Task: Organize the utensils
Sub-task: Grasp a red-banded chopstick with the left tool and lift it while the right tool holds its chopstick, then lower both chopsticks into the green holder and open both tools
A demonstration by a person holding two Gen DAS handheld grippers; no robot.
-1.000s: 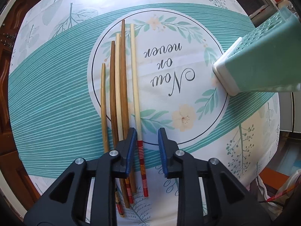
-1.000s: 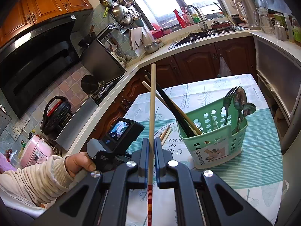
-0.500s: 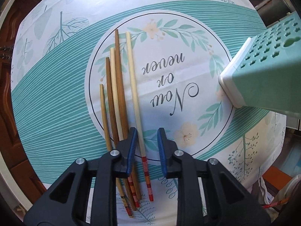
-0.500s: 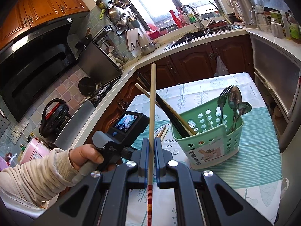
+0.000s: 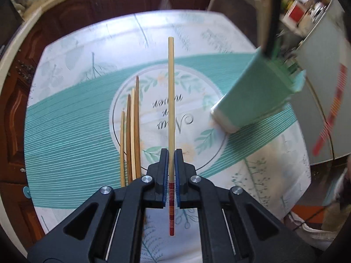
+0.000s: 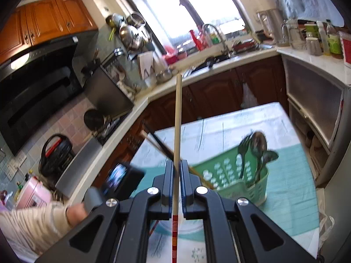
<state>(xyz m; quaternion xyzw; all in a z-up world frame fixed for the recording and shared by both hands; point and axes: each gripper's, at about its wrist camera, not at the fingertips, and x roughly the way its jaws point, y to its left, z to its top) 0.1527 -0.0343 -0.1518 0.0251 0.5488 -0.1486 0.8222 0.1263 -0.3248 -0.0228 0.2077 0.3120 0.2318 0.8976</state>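
Observation:
My left gripper (image 5: 171, 151) is closing down on a pale chopstick (image 5: 171, 87) with a red-striped end, pads pressing both sides, lifted above the tablecloth (image 5: 65, 120). Several wooden chopsticks (image 5: 131, 131) still lie side by side to its left. The green utensil holder (image 5: 252, 98) stands to the right, blurred. My right gripper (image 6: 177, 162) is shut on a matching pale chopstick (image 6: 178, 114), held in the air before the holder (image 6: 230, 175). That holder has spoons and a fork (image 6: 256, 149) in one side and dark chopsticks (image 6: 158, 142) leaning out of the other.
A sleeved hand (image 6: 74, 214) grips the left tool, whose camera screen (image 6: 122, 179) shows at lower left. Kitchen counter, stove and sink (image 6: 215, 59) lie behind the table. Dark wooden cabinets (image 5: 17, 109) border the table's left side.
The left gripper closed on the pale chopstick and lifted it clear of the row, tilting up so the holder top shows. The right gripper drifted slightly, still holding its chopstick.

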